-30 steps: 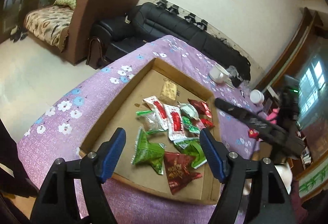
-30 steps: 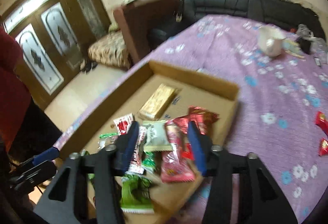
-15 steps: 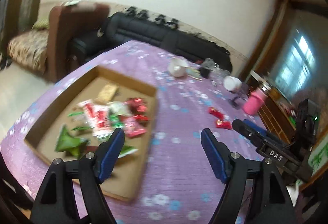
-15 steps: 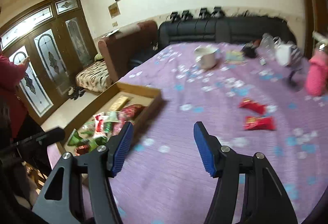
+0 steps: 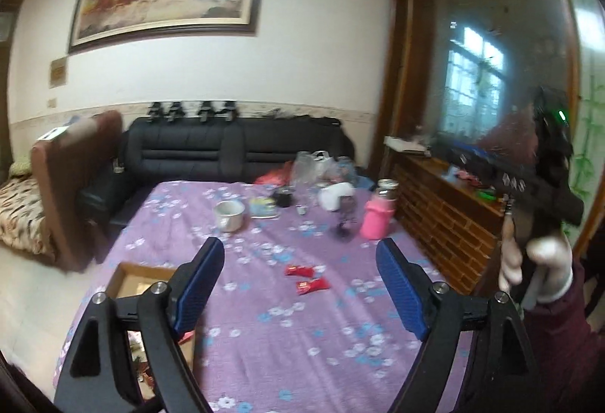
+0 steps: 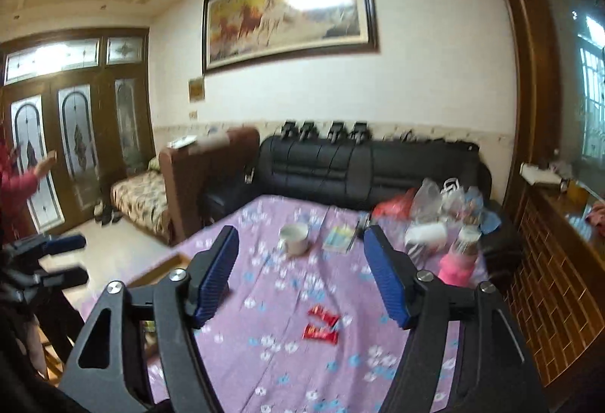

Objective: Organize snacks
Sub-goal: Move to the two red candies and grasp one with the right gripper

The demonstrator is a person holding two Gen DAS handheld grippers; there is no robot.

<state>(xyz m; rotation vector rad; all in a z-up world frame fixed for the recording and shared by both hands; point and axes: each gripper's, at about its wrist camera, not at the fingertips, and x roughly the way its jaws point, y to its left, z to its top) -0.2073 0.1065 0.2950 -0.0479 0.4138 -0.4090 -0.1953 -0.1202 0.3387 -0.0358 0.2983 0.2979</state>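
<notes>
Two red snack packets lie side by side on the purple flowered tablecloth; they also show in the right wrist view. The cardboard tray of snacks is at the lower left, mostly hidden behind my left fingers. My left gripper is open and empty, held above the table short of the packets. My right gripper is open and empty, also above the table. The right gripper shows blurred at the far right of the left wrist view.
A white mug, a pink bottle, a white cup, a booklet and plastic bags stand at the table's far end. A black sofa lies beyond. A wooden cabinet is on the right.
Both grippers have swung up and right, away from the tray toward the table's middle and the two red packets. Both stay open and empty.
</notes>
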